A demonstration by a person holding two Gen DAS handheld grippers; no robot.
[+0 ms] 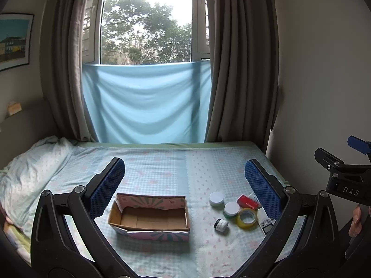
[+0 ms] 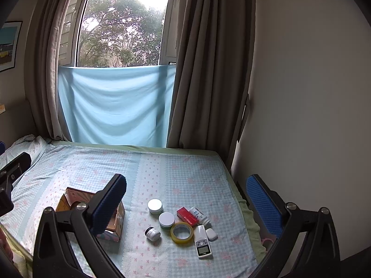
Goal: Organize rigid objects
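Both the left gripper (image 1: 184,180) and the right gripper (image 2: 185,199) hover wide open and empty above the bed (image 2: 185,169), probably because the small objects (image 2: 183,222) lie grouped beside the empty cardboard box (image 1: 148,220), waiting for sorting.

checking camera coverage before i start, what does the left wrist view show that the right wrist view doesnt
Only the left wrist view shows the bare inside of the open cardboard box.

Only the right wrist view shows the small white rounded case and the whole white handheld device with a screen.

Both show the yellow roll of clear tape, the red rectangular box, two white-lidded round jars and the small dark-capped jar on the patterned bedsheet.
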